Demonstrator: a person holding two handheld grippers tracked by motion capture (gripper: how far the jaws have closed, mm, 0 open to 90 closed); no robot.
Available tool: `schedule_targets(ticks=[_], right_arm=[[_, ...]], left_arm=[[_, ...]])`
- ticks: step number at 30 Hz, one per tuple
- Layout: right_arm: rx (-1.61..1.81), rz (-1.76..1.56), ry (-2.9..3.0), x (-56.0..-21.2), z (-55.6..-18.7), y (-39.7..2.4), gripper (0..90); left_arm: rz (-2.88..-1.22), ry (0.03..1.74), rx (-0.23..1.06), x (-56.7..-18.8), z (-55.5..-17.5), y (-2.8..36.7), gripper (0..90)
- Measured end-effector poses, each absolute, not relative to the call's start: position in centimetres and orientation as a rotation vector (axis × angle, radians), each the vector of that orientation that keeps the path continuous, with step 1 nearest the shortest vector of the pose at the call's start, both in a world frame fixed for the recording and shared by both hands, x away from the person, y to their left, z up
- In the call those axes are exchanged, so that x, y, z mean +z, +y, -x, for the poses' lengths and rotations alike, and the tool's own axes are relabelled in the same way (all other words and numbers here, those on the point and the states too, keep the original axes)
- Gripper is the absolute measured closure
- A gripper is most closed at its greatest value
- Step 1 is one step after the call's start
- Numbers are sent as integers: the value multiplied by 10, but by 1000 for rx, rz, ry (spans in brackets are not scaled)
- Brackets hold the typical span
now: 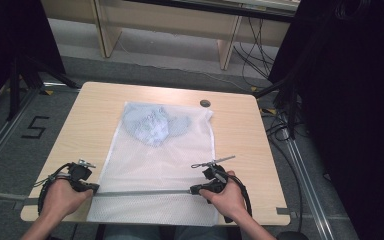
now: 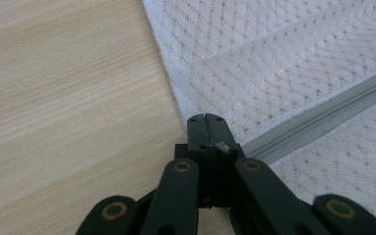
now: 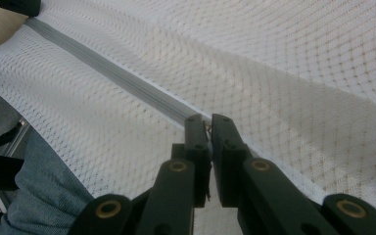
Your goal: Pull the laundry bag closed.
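Observation:
A white mesh laundry bag [image 1: 160, 160] lies flat on the wooden table [image 1: 235, 135], with a bundled light-blue garment [image 1: 152, 125] inside its far end. A grey zipper [image 1: 145, 192] runs across the bag's near end. My left gripper [image 1: 94, 188] is shut on the bag's left edge, right at the zipper's end [image 2: 323, 117]; its jaws [image 2: 206, 120] are pressed together there. My right gripper [image 1: 194, 190] sits at the zipper's right part. In the right gripper view the jaws [image 3: 207, 125] pinch the small zipper pull, and the closed zipper [image 3: 107, 73] stretches away to the left.
A small dark round disc [image 1: 205, 103] lies on the table beyond the bag's far right corner. The bag's near edge overhangs the table front above the person's jeans [image 3: 44, 196]. Black stand legs [image 1: 25, 75] are at left, cables [image 1: 280, 125] at right.

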State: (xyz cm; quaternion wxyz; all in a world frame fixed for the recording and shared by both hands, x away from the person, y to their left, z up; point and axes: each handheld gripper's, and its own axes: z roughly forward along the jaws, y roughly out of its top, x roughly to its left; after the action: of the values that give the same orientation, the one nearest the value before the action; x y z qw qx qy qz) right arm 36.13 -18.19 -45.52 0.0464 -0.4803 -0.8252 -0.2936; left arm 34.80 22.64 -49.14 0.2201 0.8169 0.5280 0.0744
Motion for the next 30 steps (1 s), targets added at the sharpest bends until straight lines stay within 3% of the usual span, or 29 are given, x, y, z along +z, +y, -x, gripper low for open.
schedule_targets(ticks=[30], right_arm=[[-870, 1529, -2499, -459, -360, -212, 870]], left_arm=[[-2263, 1445, 196, -492, -349, 227, 900]])
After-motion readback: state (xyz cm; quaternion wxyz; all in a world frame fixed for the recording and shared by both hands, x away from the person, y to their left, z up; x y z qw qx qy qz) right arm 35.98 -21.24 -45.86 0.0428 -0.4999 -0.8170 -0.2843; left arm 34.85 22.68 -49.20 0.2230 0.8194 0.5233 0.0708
